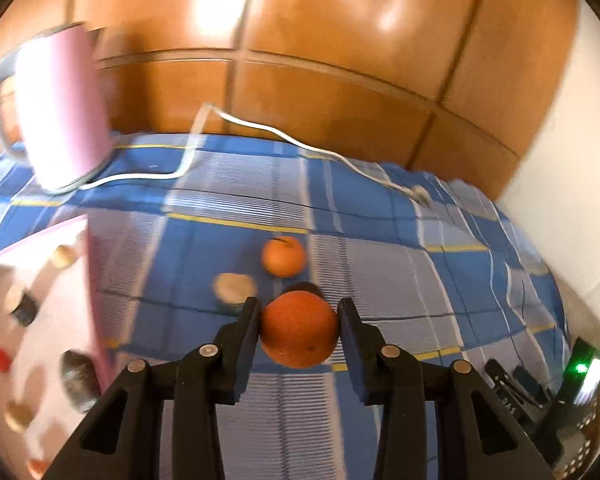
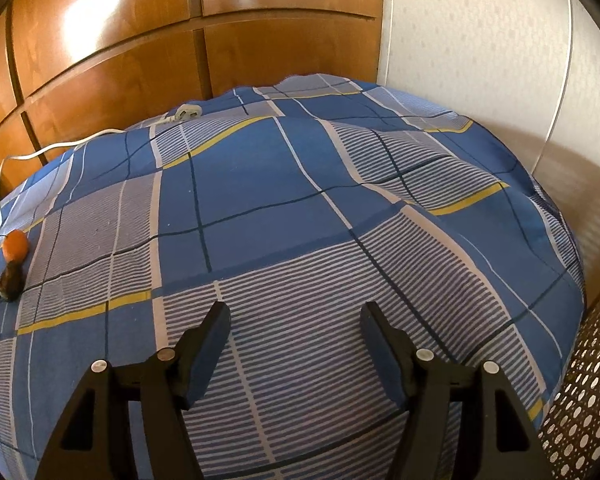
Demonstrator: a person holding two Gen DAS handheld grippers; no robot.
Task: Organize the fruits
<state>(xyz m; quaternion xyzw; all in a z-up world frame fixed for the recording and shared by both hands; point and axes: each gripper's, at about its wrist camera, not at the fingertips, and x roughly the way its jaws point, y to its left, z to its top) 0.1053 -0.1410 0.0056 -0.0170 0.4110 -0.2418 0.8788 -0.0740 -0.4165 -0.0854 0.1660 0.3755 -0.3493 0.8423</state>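
While clamped, fingers (image 1: 242, 334) around orange (image 1: 299, 330).

orange (image 1: 299, 330): dimpled, matt peel
bedsheet (image 2: 260, 184): woven checked cloth, matt
wardrobe (image 1: 340, 40) behind bedsheet: glossy varnished wood
kettle (image 1: 62, 108): smooth pink shell
cable (image 1: 260, 128) on bedsheet: smooth white plastic

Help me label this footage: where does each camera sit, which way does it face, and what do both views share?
Left wrist: sits on the left gripper, looking down along its fingers, which clamp an orange above the blue checked cloth, toward the wooden cabinet; only the black fingers show.
Right wrist: sits on the right gripper, angled down over bare cloth toward the cabinet and a white wall; only its open, empty fingers show.
Shared: the cloth, cabinet, white cable and second orange.
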